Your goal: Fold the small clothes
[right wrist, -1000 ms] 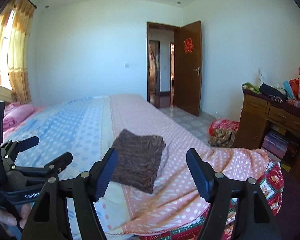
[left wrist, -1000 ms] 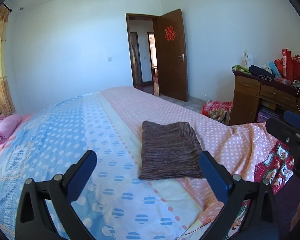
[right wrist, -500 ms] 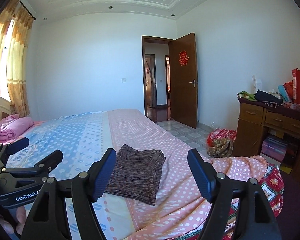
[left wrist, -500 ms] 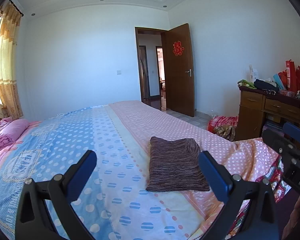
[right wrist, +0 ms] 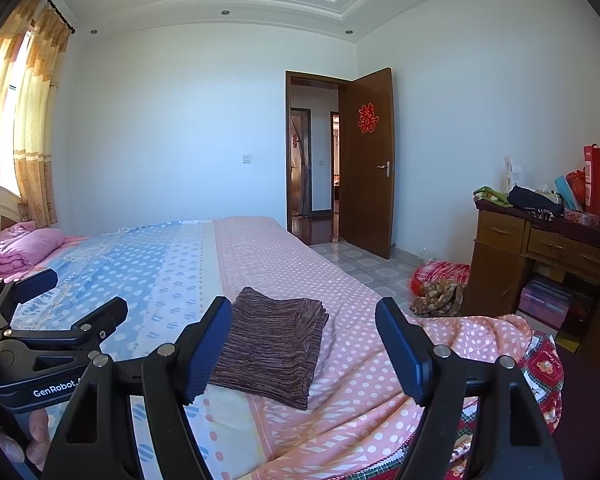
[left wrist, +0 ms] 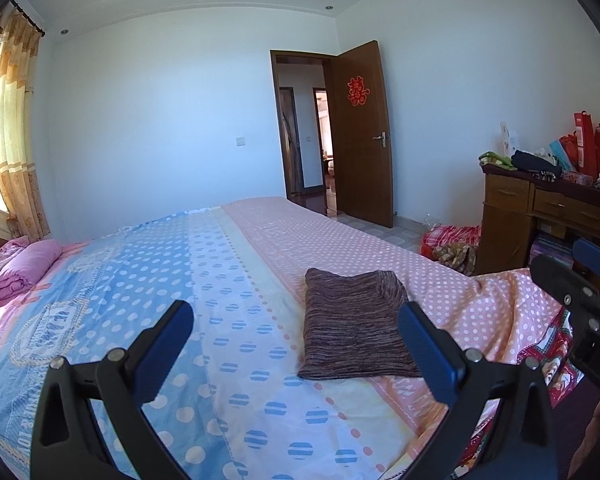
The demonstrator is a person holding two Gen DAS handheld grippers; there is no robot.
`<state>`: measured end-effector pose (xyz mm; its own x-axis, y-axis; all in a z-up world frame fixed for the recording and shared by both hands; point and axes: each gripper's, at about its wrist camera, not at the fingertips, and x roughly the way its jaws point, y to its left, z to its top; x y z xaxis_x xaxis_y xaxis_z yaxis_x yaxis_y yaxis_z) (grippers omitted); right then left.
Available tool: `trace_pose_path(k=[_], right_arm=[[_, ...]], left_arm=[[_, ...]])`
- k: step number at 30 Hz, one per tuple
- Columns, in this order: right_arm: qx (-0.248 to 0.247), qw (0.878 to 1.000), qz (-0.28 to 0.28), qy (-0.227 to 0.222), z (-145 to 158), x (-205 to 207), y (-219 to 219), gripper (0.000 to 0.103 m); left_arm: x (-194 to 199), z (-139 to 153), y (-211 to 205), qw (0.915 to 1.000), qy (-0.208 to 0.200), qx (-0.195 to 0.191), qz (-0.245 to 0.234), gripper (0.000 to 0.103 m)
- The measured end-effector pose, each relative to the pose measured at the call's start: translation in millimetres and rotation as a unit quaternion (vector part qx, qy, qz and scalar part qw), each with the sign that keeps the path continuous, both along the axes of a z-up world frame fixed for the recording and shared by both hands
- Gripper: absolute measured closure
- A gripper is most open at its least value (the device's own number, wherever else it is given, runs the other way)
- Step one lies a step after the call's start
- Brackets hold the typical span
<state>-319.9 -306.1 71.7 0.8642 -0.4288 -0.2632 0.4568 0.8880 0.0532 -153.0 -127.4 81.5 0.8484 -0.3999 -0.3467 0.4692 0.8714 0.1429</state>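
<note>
Right wrist view only, hand, floor tiles

One small garment of dark purplish-brown marled knit lay folded into a neat, roughly rectangular stack — several layers showing along its right-hand edge in the right wrist view. It rested flat on the polka-dot bedsheet, on the pink section just beside the pale stripe — near the foot-side edge, apart from both grippers.
</note>
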Motion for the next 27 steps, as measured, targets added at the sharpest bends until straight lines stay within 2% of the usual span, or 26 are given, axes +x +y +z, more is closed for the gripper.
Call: trace_pose_path(k=[14,27], right_arm=[[0.005,1.000,-0.003,0.003,-2,1,-2,0.028],[0.007,1.000,-0.006,0.007,-4,1,-3,0.028]], left_arm=[[7,-3,-1,0.9998,0.006,0.013,0.011,0.000],[10,-3,2,0.9998,0.011,0.009,0.011,0.000]])
